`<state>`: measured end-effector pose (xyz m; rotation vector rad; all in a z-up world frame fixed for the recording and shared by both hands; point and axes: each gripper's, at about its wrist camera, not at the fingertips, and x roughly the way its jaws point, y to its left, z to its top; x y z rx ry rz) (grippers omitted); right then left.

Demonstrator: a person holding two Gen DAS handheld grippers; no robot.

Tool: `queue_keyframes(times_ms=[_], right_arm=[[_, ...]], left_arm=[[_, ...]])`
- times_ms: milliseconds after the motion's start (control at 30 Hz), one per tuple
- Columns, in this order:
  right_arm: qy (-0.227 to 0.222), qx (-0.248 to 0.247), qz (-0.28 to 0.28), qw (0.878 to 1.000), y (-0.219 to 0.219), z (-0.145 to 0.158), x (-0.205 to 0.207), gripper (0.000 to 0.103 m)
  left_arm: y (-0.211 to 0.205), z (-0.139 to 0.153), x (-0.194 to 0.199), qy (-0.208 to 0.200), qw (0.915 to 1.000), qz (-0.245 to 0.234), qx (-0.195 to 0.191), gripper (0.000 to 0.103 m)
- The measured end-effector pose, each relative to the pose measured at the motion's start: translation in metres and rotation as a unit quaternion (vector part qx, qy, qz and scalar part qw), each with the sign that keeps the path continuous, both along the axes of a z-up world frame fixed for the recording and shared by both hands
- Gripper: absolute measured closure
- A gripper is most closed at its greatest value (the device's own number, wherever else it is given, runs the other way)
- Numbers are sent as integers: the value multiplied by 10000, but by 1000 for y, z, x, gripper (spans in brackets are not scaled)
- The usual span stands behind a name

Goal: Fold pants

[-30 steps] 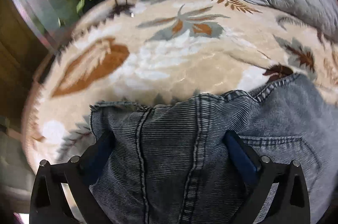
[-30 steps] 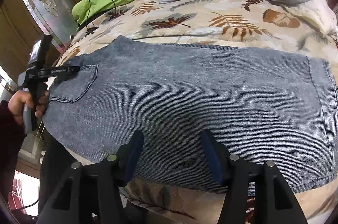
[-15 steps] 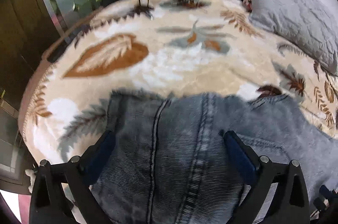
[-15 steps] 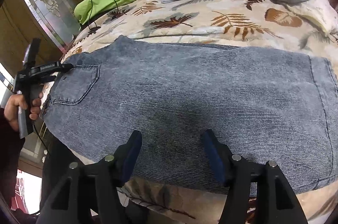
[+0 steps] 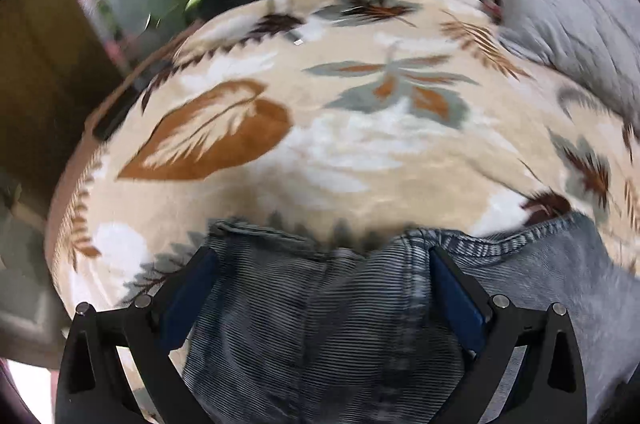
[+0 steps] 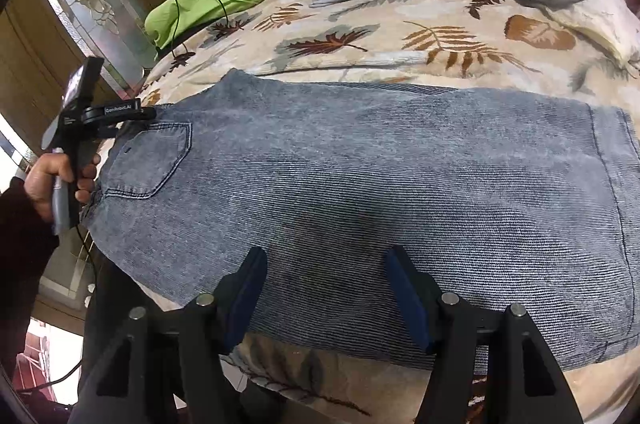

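Two hand-held grippers at grey-blue ribbed denim pants (image 6: 360,192), lengthwise-folded on leaf-print bed blanket (image 6: 400,40). Left hand-held gripper (image 5: 320,276) wide apart astride waistband, unclenched. Right hand-held gripper (image 6: 326,288) opening, empty, over near edge. Step: pre-grasp for crosswise fold. Next: clench waistband, carry toward hem.

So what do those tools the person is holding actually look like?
Each tool is black, with two angular arms, silver bolts and flat dark-blue pads. The left tool, seen from the right one, has a pistol-style handle, a small white lettered label I cannot read, a thin black cable hanging below, and a dark sleeve behind the hand.
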<state>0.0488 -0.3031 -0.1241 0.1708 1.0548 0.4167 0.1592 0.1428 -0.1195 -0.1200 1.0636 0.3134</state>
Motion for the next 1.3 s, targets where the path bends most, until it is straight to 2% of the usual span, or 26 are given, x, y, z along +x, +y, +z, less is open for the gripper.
queue_keyframes(times_ms=[100,200,300,400,433,500,533,567,600,667,733,800,833,900,967,1000,1133,1233,1300], right_arm=[[2,62,30,10000,-2,0,1,37],[66,352,-40,9994,-12,0,2,37],[3,593,-471,9971,-42,7,1,37],[-186,942,-1136,9889,-88,18,-5,37],[-286,1144,-1512,9814,-115,22,-12,37],[-459,1217,-2094,9691,-151,26,-22,37],[-576,1296,-2565,9561,-179,28,-34,37],[-619,1402,-2808,9475,-195,28,-40,37],[-671,1632,-3180,9315,-221,26,-53,37],[-682,1920,-3636,9090,-256,20,-73,37],[-618,2155,-3879,8940,-278,12,-86,37],[-427,2861,-3886,8748,-293,-4,-97,37],[-336,3021,-3826,8725,-294,-8,-96,37],[58,2918,-3709,8816,-286,-16,-90,37],[326,2785,-3582,8906,-277,-21,-80,37],[412,2805,-3509,8924,-273,-23,-76,37],[800,2916,-3307,8940,-264,-34,-62,37],[908,2833,-3148,9013,-252,-37,-53,35],[917,2800,-3133,9028,-252,-37,-53,33]], left_arm=[[-2,2,0,13,10000,21,20,1],[-10,14,-6,-145,9999,57,-23,1],[-26,36,-17,-428,9988,-123,-199,1],[-57,58,-29,-684,9958,-566,-214,1],[-69,63,-33,-740,9943,-737,-230,1],[-103,70,-43,-803,9893,-1192,-268,1],[-118,71,-46,-801,9867,-1389,-282,1],[-139,69,-52,-770,9823,-1679,-305,1],[-154,67,-55,-731,9789,-1878,-323,1],[-188,56,-62,-577,9700,-2334,-356,1],[-211,45,-67,-416,9632,-2632,-349,1],[-235,29,-69,-198,9574,-2866,-289,1],[-244,21,-69,-83,9557,-2927,-289,1],[-253,7,-68,133,9529,-3017,-280,1],[-256,-8,-66,332,9549,-2952,-21,1],[-254,-12,-65,294,9558,-2924,-2,0],[-251,-7,-69,277,9557,-2930,-39,0],[-242,1,-68,190,9599,-2777,-342,0],[-241,3,-66,148,9601,-2762,-413,0]])
